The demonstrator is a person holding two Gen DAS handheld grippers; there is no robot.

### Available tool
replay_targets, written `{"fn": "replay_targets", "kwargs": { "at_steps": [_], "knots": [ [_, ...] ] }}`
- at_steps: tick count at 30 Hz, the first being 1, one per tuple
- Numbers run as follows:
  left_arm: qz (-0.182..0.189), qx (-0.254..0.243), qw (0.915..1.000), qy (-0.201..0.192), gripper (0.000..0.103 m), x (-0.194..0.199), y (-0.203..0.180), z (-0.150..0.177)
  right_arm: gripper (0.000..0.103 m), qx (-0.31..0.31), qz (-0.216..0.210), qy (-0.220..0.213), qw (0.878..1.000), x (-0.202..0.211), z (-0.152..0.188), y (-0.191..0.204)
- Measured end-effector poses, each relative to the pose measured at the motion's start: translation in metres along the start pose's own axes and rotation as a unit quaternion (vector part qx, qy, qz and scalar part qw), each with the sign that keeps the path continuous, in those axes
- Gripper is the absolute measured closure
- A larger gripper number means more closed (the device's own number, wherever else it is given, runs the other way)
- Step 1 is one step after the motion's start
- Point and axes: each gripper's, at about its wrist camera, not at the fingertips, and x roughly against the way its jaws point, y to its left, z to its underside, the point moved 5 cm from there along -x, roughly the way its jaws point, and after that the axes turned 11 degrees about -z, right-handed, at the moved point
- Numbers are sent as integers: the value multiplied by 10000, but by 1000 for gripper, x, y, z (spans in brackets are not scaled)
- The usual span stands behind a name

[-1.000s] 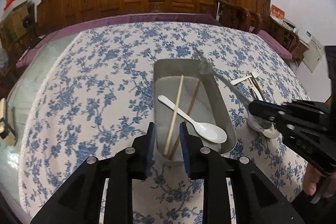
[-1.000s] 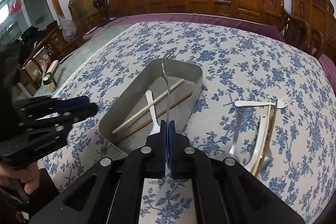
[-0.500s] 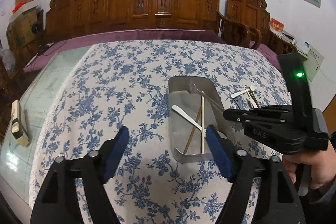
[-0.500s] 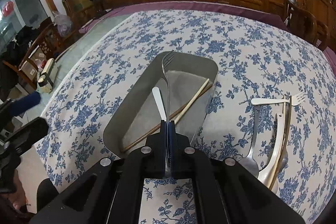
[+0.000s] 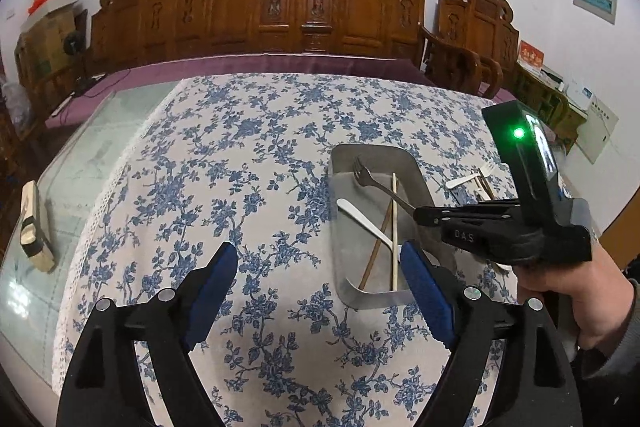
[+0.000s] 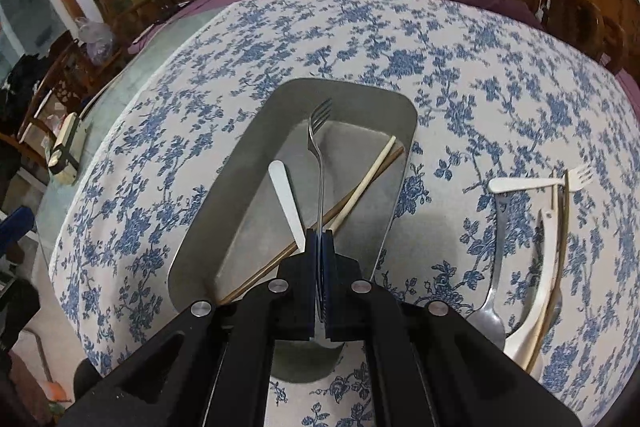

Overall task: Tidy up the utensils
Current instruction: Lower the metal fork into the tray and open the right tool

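A metal tray (image 6: 248, 163) lies on the blue-flowered tablecloth. In it are a white spoon (image 6: 286, 203) and two chopsticks (image 6: 368, 183). My right gripper (image 6: 320, 235) is shut on the handle of a metal fork (image 6: 320, 163), whose tines point out over the tray's far end. In the left wrist view the same fork (image 5: 368, 181) hangs above the tray (image 5: 340, 227), held by the right gripper (image 5: 420, 215). My left gripper (image 5: 318, 251) hovers to the near left of the tray. Its jaws are opening wide, with only tablecloth between them.
Right of the tray lie loose utensils: a white fork (image 6: 536, 183), a metal spoon (image 6: 492, 307) and a white spoon (image 6: 536, 307). A small block (image 5: 34, 227) sits on the bare glass at the left. Carved wooden chairs line the far side.
The left gripper's jaws spread from nearly shut to wide, and it drew back and up from the tray. The right gripper came lower over the tray with the fork.
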Motion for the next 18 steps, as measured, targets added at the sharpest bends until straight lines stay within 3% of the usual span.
{"fn": "replay_targets", "kwargs": {
  "at_steps": [7, 11, 18],
  "knots": [
    [-27, -96, 9999, -84, 23, 5, -4, -1, 99, -67, -69, 58, 9999, -5, -3, 2],
    [-10, -124, 9999, -94, 23, 6, -7, -1, 93, -62, -478, 103, 9988, -4, -5, 10],
    [-12, -209, 9997, -93, 23, 6, -17, -2, 93, 256, -833, -30, 9962, 18, -2, 18]
  ]
}}
